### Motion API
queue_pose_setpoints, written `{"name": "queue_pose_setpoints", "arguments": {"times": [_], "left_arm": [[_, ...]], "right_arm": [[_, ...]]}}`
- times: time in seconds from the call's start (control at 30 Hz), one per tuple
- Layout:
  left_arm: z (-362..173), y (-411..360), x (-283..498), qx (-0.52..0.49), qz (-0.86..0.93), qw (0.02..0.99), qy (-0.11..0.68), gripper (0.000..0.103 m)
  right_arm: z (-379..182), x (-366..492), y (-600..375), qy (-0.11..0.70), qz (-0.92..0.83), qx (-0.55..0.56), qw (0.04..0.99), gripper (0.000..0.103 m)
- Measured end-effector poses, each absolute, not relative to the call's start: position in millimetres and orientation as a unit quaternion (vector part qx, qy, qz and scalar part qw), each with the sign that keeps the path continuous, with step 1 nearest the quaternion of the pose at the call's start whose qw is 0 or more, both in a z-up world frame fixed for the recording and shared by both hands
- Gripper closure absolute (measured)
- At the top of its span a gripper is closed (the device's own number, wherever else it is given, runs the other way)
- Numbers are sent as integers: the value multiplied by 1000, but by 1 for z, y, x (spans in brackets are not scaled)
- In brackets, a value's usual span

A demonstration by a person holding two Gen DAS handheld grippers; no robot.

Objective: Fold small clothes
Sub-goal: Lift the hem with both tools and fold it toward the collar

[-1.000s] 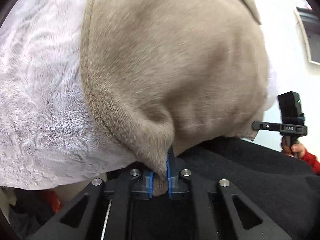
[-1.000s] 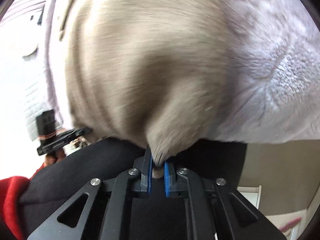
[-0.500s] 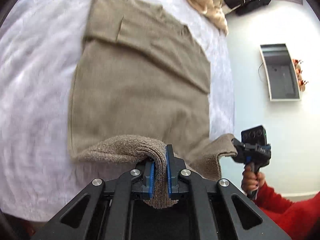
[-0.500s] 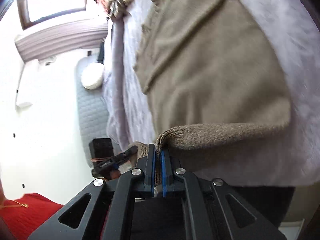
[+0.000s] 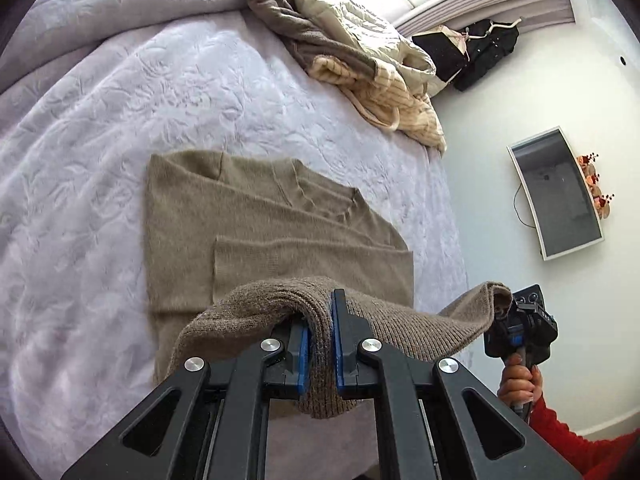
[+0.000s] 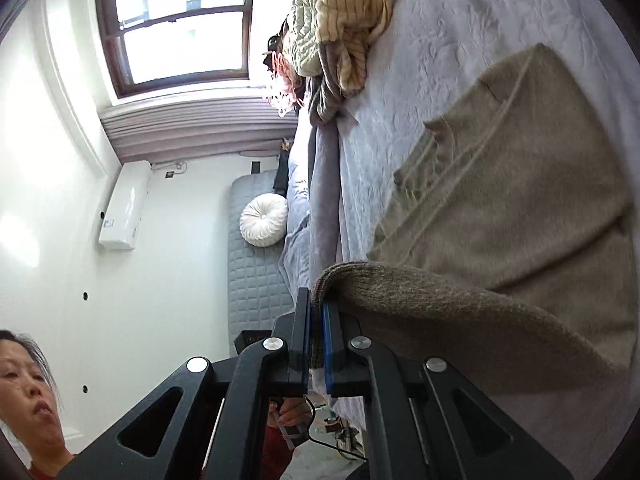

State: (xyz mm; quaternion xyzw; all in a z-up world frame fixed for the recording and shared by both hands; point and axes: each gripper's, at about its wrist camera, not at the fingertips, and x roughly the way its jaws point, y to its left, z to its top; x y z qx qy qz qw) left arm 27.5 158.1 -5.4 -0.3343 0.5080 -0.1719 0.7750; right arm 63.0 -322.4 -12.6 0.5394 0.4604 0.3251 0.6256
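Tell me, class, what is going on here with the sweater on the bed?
A person is folding a tan sweater on a bed with a handheld gripper in each hand. The left gripper and the right gripper each have their jaws shut on the sweater's ribbed bottom edge, lifted above the rest, which lies flat with a sleeve folded across. A pile of other clothes sits farther up the bed.

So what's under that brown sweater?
The sweater lies on a lilac bedspread. Both tongs, left and right, lift its near hem. Whatever lies beneath the flat part is covered.
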Motion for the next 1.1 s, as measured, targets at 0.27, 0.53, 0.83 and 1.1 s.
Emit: {"name": "queue_pose_setpoints", "arguments": {"times": [0.27, 0.53, 0.83, 1.1], "left_arm": [[-53, 152, 100, -302, -124, 783, 529, 92], [-120, 150, 136, -292, -88, 777, 551, 92], [-122, 146, 136, -276, -66, 785, 551, 88], [-73, 128, 126, -192, -79, 818, 536, 88]], "right_arm": [[-68, 124, -342, 471, 265, 560, 627, 98], [-151, 160, -351, 484, 209, 596, 606, 98], [-152, 182, -342, 525, 200, 482, 672, 95], [-83, 196, -310, 545, 198, 267, 770, 39]]}}
